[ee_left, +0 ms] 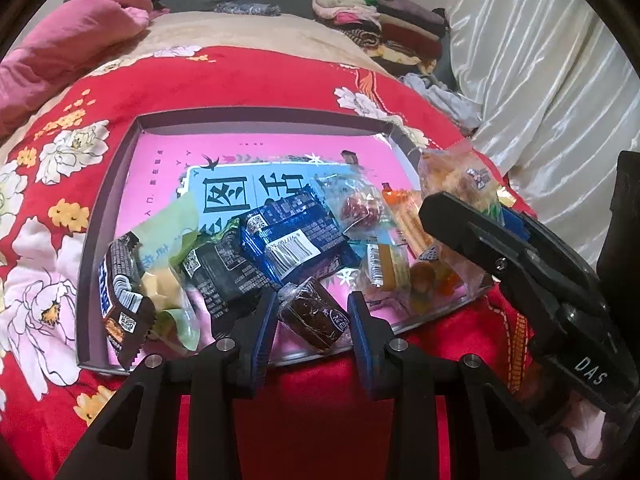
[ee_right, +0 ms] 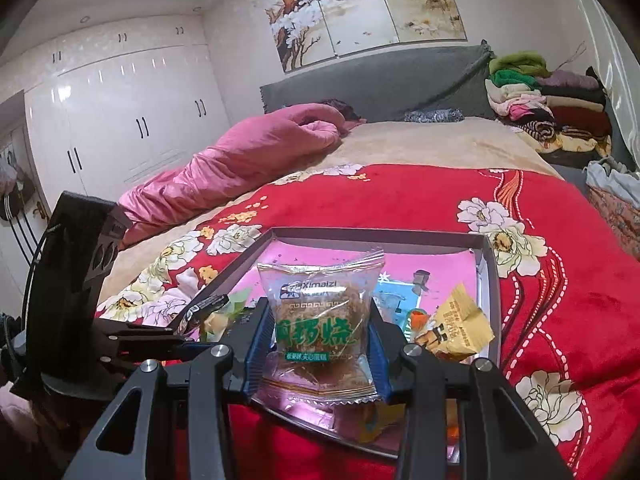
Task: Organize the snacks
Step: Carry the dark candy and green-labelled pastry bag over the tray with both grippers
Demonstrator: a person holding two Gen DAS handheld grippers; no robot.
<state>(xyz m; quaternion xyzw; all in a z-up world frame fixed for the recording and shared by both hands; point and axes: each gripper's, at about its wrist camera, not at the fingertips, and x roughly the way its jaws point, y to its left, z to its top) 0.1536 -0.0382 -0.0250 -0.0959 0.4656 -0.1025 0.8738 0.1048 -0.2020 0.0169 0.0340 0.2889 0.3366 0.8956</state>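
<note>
A shallow tray (ee_left: pixel 256 125) with a pink printed floor lies on the bed and holds several wrapped snacks. Among them are a blue packet (ee_left: pixel 296 240), a black one (ee_left: pixel 224 276), a pale green one (ee_left: pixel 168 240) and a packet of red fruit (ee_left: pixel 360 208). My left gripper (ee_left: pixel 313 320) is shut on a small dark brown wrapped cake (ee_left: pixel 312 314) over the tray's near edge. My right gripper (ee_right: pixel 318 344) is shut on a clear packet with green characters (ee_right: pixel 316 320), held upright above the tray's (ee_right: pixel 380 236) near right corner. A yellow packet (ee_right: pixel 456 328) lies in the tray beside it.
The tray rests on a red floral blanket (ee_left: pixel 240 76). A pink quilt (ee_right: pixel 240 160) lies far left, and folded clothes (ee_right: pixel 552 108) are stacked at the far right by the grey headboard. White curtain (ee_left: pixel 540 80) hangs on the right, and white wardrobes (ee_right: pixel 132 120) stand behind.
</note>
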